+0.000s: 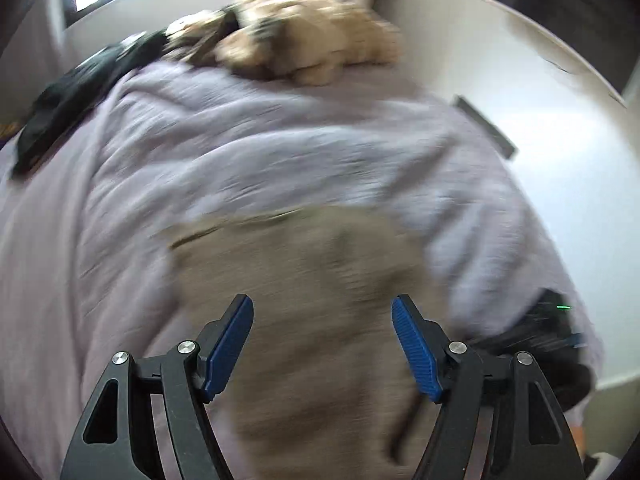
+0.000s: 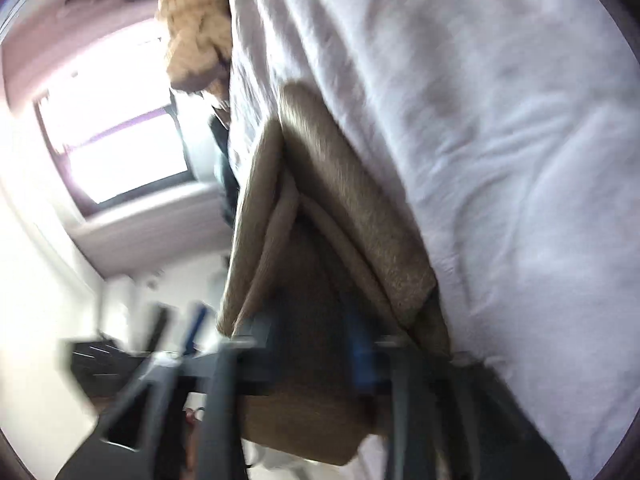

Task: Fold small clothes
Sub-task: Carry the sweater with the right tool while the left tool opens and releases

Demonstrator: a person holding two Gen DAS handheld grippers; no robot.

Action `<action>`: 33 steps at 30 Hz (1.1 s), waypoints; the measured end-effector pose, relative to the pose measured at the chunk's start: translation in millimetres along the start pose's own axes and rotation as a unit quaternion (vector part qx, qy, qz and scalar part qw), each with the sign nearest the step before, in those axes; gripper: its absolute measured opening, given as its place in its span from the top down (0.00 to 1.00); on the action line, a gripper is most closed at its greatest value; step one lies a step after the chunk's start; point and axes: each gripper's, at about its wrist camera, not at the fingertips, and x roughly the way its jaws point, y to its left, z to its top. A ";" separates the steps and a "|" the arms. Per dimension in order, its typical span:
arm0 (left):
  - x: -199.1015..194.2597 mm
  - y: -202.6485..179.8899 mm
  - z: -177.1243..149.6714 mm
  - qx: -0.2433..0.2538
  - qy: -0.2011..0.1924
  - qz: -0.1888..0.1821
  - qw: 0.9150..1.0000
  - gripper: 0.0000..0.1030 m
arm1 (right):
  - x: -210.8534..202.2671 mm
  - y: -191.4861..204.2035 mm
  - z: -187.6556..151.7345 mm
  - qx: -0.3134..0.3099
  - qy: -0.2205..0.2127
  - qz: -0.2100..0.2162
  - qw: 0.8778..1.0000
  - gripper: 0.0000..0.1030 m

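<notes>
Two jaws spread, left hand-held gripper empty over tan garment, right's grip unclear.

Window glare, heavy motion blur

Bright window w/ dark frame, white walls, lilac bedsheet, blurred

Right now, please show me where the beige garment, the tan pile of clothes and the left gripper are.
beige garment [image 1: 312, 280]: left wrist view, middle of its flat cloth.
tan pile of clothes [image 1: 316, 40]: left wrist view, centre of the heap.
left gripper [image 1: 322, 312]: left wrist view, midway between its fingertips.
</notes>
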 end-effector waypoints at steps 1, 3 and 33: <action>4.7 16.6 -4.4 -0.018 0.011 0.011 1.000 0.29 | -3.3 -0.9 0.6 0.008 -0.005 0.027 1.000 0.31; 14.6 45.6 -15.3 -0.050 0.030 0.031 0.998 0.29 | -8.7 -0.1 1.0 0.017 -0.008 0.060 0.998 0.30; 17.0 61.1 -81.4 -0.003 0.090 0.083 0.992 0.19 | -52.4 117.9 -53.0 -0.262 -0.031 -0.309 0.914 0.74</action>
